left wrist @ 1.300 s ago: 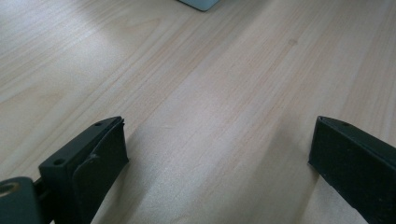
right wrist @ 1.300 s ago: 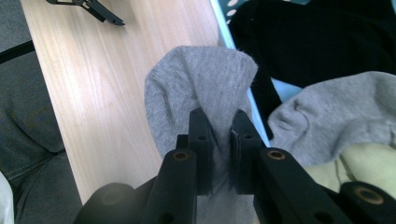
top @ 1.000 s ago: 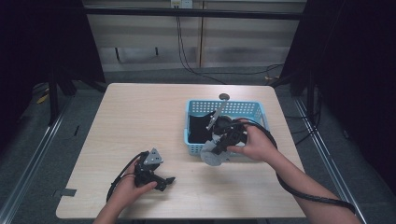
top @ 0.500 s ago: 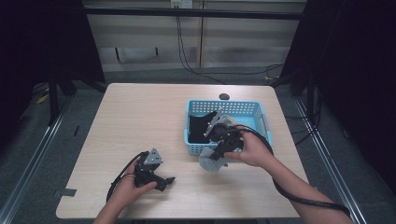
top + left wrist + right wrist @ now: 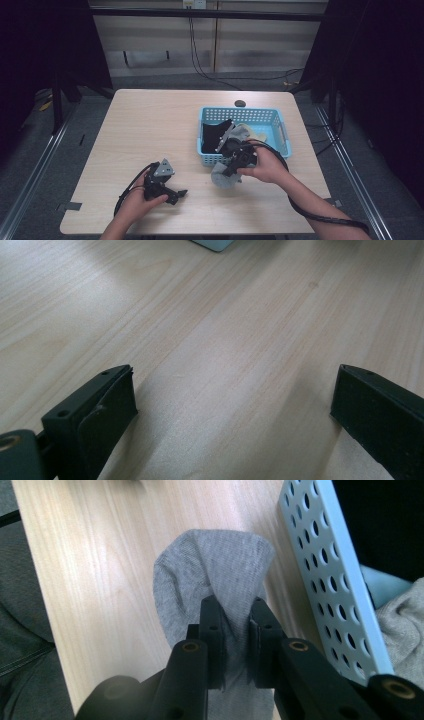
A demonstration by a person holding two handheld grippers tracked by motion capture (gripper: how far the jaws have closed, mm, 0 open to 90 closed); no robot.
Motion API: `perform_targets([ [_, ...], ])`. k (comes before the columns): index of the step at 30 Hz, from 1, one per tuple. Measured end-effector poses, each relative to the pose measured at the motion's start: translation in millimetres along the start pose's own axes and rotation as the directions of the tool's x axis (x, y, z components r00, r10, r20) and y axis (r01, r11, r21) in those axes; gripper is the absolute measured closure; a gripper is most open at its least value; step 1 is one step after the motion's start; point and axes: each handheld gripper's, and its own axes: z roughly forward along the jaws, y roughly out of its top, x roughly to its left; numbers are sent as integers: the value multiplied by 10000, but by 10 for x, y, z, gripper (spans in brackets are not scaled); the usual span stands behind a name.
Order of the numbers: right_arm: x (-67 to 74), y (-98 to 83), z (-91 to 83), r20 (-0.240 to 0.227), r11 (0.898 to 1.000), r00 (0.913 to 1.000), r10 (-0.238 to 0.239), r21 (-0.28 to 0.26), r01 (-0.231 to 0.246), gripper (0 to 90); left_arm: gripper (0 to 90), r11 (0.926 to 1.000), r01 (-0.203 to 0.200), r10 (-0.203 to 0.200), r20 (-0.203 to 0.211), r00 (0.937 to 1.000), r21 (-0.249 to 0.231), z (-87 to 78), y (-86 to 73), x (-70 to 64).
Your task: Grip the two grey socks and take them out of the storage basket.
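Right gripper (image 5: 234,611) is clamped on a grey sock (image 5: 215,570) beside the blue basket (image 5: 330,575), while left gripper (image 5: 235,405) is held open over the table (image 5: 225,340).

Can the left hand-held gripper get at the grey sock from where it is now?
Probably yes: the left hand-held gripper is open, with bare table between it and the grey sock, though the right hand-held gripper clamps it.

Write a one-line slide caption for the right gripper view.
Right gripper pinches a grey sock over the wooden table, beside the blue perforated basket.
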Motion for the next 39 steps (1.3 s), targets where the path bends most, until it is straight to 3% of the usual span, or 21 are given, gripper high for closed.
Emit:
perform_targets([
  [14,8,-63,113,27,9998,9999,113,160,-113,771,35,10000,-1,1,0,10000,1,0,0,0],
  [17,-3,-80,134,41,9997,9999,-124,222,123,764,35,10000,2,-2,2,10000,-1,0,0,0],
  [19,13,-86,147,19,9996,10000,86,254,-87,756,35,10000,0,0,2,10000,-1,0,0,0],
  [22,5,-97,151,69,9996,9999,-119,264,117,737,35,10000,0,0,5,10000,1,0,0,0],
  [30,22,-117,101,167,9997,9999,-36,253,32,626,35,10000,0,0,2,10000,0,0,0,0],
  [39,24,-139,-10,137,9999,9999,68,82,-69,583,35,10000,0,0,0,10000,3,0,0,0],
])
